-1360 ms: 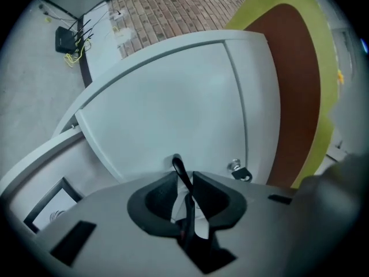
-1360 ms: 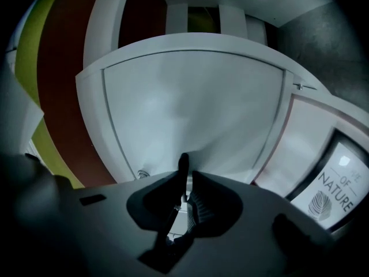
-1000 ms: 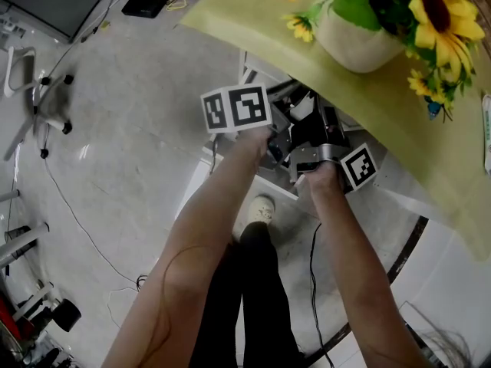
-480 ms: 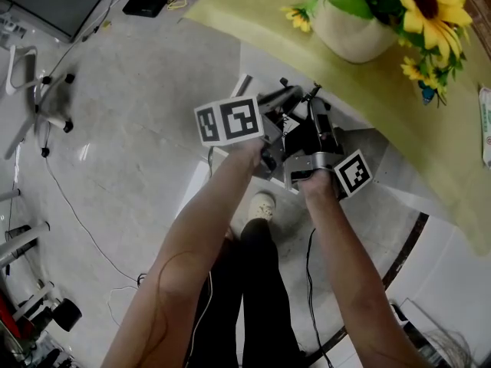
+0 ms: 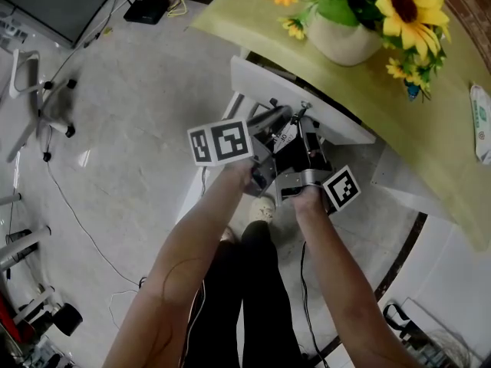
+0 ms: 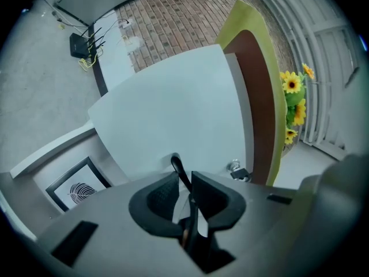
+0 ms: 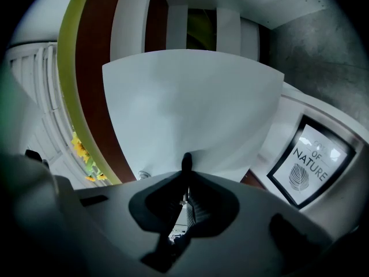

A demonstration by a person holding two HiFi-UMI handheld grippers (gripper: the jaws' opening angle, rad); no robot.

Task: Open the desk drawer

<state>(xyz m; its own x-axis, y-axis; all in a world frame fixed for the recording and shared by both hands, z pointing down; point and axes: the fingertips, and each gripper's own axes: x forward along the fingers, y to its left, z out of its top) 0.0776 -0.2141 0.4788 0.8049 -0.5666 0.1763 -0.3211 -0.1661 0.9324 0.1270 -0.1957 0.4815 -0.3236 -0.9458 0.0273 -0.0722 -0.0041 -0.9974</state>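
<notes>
The white drawer front (image 5: 253,79) stands out from under the desk, which is covered by a yellow-green cloth (image 5: 245,18). My left gripper (image 5: 278,119) and right gripper (image 5: 307,129) sit side by side at the drawer front. In the left gripper view the thin black drawer handle (image 6: 179,169) runs between the pads of the left gripper (image 6: 183,179), which is shut on it. The right gripper (image 7: 186,182) is shut on the same handle (image 7: 186,161), with the white panel (image 7: 190,103) filling its view. A small metal lock (image 6: 235,168) shows beside the handle.
A pot of sunflowers (image 5: 345,37) stands on the desk above the drawer. A framed leaf picture (image 7: 308,163) leans low beside the desk. The person's shoe (image 5: 263,207) is right below the grippers. A chair base (image 5: 46,102), a router (image 5: 146,10) and cables lie on the floor at left.
Both grippers have moved back toward the person, still clamped on the handle. The white drawer front has slid out from under the desk top with them.
</notes>
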